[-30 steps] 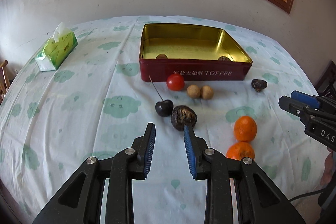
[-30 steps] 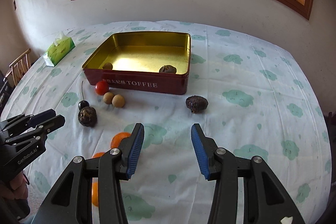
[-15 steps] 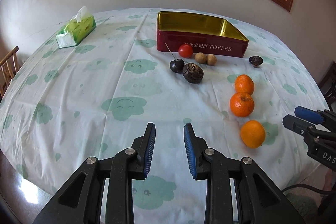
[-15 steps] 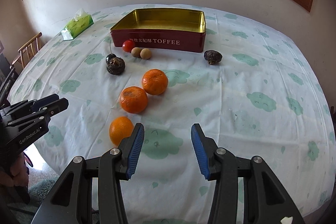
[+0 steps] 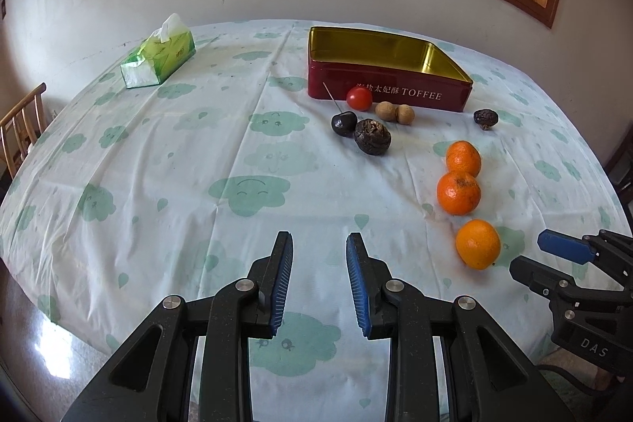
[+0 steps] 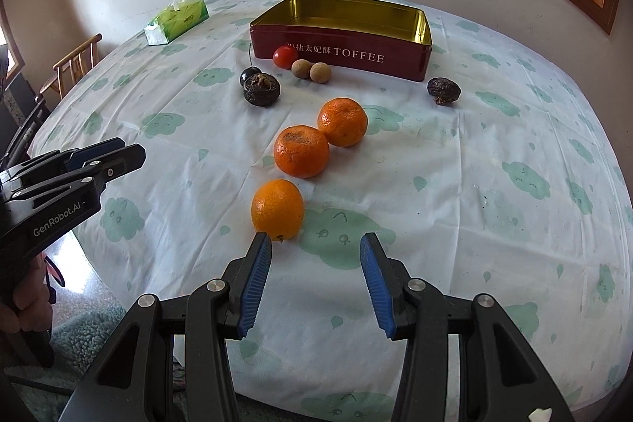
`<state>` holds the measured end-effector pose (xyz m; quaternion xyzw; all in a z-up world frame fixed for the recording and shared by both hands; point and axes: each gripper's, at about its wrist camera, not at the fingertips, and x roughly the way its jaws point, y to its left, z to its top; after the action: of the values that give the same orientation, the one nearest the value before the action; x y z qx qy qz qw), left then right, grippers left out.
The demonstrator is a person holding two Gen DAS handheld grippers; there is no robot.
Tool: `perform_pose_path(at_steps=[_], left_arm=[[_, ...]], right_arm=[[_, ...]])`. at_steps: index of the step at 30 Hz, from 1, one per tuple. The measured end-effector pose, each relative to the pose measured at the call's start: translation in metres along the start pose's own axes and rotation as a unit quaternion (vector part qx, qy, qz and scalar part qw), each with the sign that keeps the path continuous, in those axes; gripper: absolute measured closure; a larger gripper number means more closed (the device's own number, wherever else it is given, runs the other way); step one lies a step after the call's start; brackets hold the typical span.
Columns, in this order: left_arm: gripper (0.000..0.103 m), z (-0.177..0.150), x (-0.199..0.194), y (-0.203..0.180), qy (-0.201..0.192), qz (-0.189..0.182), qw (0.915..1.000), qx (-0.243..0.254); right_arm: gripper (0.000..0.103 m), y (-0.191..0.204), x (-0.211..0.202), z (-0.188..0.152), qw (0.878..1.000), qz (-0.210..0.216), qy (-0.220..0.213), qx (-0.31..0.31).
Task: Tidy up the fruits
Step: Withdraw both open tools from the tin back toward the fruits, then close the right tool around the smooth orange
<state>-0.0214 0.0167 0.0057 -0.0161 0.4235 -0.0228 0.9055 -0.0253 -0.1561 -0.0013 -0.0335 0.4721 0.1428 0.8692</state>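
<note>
Three oranges (image 6: 277, 209) lay in a row on the bench (image 6: 474, 184), short of the tin (image 6: 340, 38); the right gripper (image 6: 315, 281), fingers apart and empty, should centre on the nearest; the left gripper (image 5: 319, 279) hung narrowly parted, empty.

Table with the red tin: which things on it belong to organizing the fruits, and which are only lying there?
For the job:
- three oranges
- cherry tomato
- two longans
- dark cherry
- two wrinkled dark fruits
- toffee tin

Just lying about:
- tissue box
- wooden chair
</note>
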Motion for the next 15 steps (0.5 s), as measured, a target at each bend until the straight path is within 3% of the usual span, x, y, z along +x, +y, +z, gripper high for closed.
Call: perform_pose_path(at_steps=[15], left_arm=[[0.073, -0.004, 0.008, 0.005, 0.017, 0.004, 0.9998, -0.013]], right_arm=[[0.058, 0.015, 0.020, 0.005, 0.999, 0.003, 0.025, -0.020]])
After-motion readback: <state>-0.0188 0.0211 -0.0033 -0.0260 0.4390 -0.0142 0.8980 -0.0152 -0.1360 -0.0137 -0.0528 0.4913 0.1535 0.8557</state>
